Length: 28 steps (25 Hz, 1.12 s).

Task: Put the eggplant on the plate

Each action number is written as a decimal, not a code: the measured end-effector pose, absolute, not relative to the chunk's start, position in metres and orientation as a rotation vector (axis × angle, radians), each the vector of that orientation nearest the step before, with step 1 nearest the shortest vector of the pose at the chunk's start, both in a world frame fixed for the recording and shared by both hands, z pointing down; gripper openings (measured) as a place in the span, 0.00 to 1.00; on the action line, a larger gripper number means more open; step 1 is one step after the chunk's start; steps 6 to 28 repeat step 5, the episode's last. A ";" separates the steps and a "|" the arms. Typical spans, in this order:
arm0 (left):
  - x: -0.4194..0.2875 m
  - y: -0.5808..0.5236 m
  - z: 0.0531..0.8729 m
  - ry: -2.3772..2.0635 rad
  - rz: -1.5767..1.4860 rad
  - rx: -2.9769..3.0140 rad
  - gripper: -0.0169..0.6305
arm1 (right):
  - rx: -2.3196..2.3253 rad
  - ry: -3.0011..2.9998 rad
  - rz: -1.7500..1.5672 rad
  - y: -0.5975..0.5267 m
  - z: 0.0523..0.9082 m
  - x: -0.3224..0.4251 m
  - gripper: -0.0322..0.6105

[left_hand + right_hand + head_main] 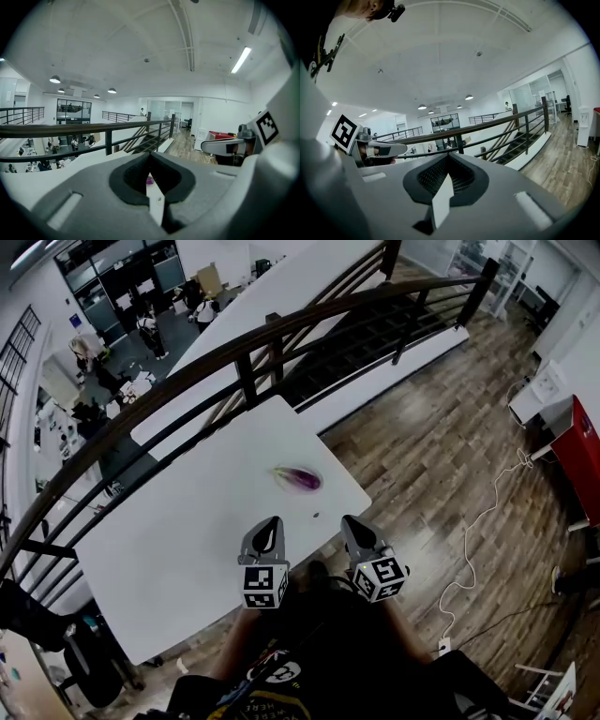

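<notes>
Purple eggplant (302, 479): lies on the white table (187, 521), toward its right edge, seemingly already on a pale plate (280, 471); the rim is too faint to confirm.

Left gripper (271, 526), right gripper (352, 524): jaws closed on both, nothing held, at the table's near edge, well apart from the eggplant.

Hazard: advancing with closed jaws would likely shove the eggplant or plate toward the nearby edge instead of grasping.

Closed, empty right claw (448, 157) before railing (487, 125)
</notes>
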State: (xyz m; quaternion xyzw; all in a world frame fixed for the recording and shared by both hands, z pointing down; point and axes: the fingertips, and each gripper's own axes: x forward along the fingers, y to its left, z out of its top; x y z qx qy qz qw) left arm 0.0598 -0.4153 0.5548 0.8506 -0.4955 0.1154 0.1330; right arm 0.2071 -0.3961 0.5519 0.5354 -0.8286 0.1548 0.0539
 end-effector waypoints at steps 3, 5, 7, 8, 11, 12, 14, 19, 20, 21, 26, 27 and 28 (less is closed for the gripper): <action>0.059 -0.416 0.555 -1.431 0.332 2.473 0.03 | 1.626 -2.516 0.473 -0.397 0.553 0.206 0.05; 0.058 -0.417 0.557 -1.426 0.332 2.476 0.03 | 1.628 -2.515 0.473 -0.397 0.554 0.206 0.05; 0.058 -0.417 0.557 -1.426 0.332 2.476 0.03 | 1.628 -2.515 0.473 -0.397 0.554 0.206 0.05; 0.058 -0.417 0.557 -1.426 0.332 2.476 0.03 | 1.628 -2.515 0.473 -0.397 0.554 0.206 0.05; 0.058 -0.417 0.557 -1.426 0.332 2.476 0.03 | 1.628 -2.515 0.473 -0.397 0.554 0.206 0.05; 0.058 -0.417 0.557 -1.426 0.332 2.476 0.03 | 1.628 -2.515 0.473 -0.397 0.554 0.206 0.05; 0.058 -0.417 0.557 -1.426 0.332 2.476 0.03 | 1.628 -2.515 0.473 -0.397 0.554 0.206 0.05; 0.058 -0.417 0.557 -1.426 0.332 2.476 0.03 | 1.628 -2.515 0.473 -0.397 0.554 0.206 0.05; 0.058 -0.417 0.557 -1.426 0.332 2.476 0.03 | 1.628 -2.515 0.473 -0.397 0.554 0.206 0.05; 0.058 -0.417 0.557 -1.426 0.332 2.476 0.03 | 1.628 -2.515 0.473 -0.397 0.554 0.206 0.05; 0.058 -0.417 0.557 -1.426 0.332 2.476 0.03 | 1.628 -2.515 0.473 -0.397 0.554 0.206 0.05; 0.058 -0.417 0.557 -1.426 0.332 2.476 0.03 | 1.628 -2.515 0.473 -0.397 0.554 0.206 0.05; 0.058 -0.417 0.557 -1.426 0.332 2.476 0.03 | 1.628 -2.515 0.473 -0.397 0.554 0.206 0.05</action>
